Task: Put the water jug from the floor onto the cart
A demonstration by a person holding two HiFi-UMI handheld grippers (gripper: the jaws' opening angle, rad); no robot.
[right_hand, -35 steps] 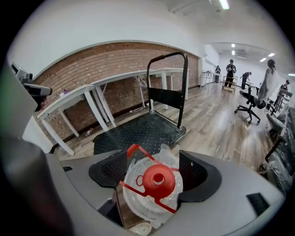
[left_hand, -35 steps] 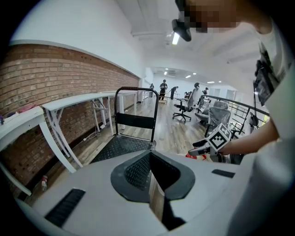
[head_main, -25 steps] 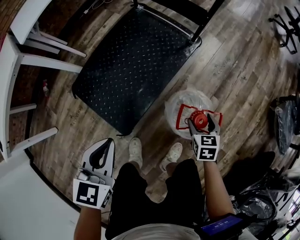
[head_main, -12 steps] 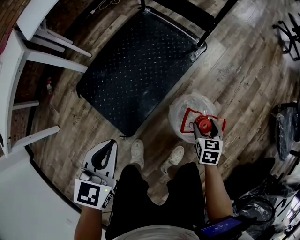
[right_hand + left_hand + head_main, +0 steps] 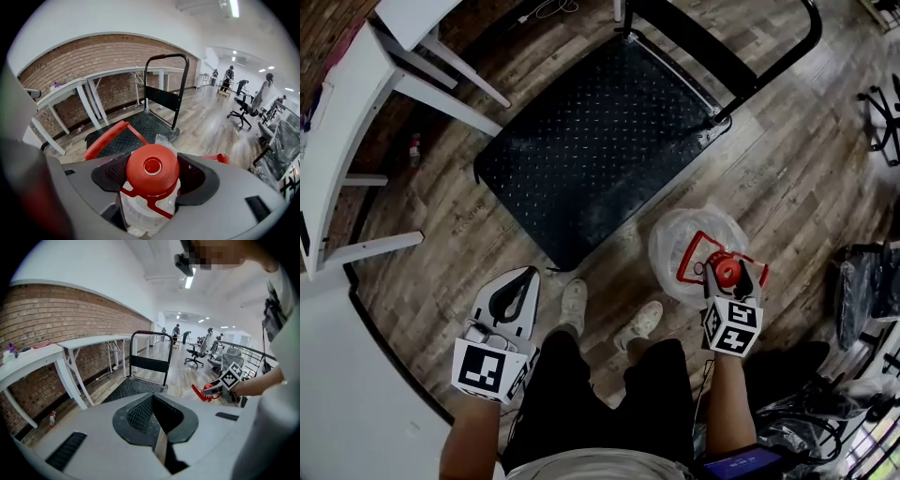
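The water jug (image 5: pixel 682 246) is clear plastic with a red cap (image 5: pixel 152 168) and a red carrying handle (image 5: pixel 697 249). My right gripper (image 5: pixel 727 273) is shut on its neck, one pad (image 5: pixel 112 172) on each side of the cap; its jaws closed slightly within the last second. The jug hangs beside the near right corner of the black cart deck (image 5: pixel 600 150). The cart's push bar (image 5: pixel 750 66) stands at the far end. My left gripper (image 5: pixel 528 275) is at the lower left, shut and holding nothing.
White table legs (image 5: pixel 441 98) stand left of the cart. A small red bottle (image 5: pixel 413 150) stands on the floor by the wall. The person's shoes (image 5: pixel 572 305) are just before the cart's near corner. An office chair (image 5: pixel 886 103) and black bags (image 5: pixel 862 281) are at the right.
My right gripper has risen with the jug held by its neck. The left gripper has lifted a little. The head view has shifted, so the cart's push bar now shows.
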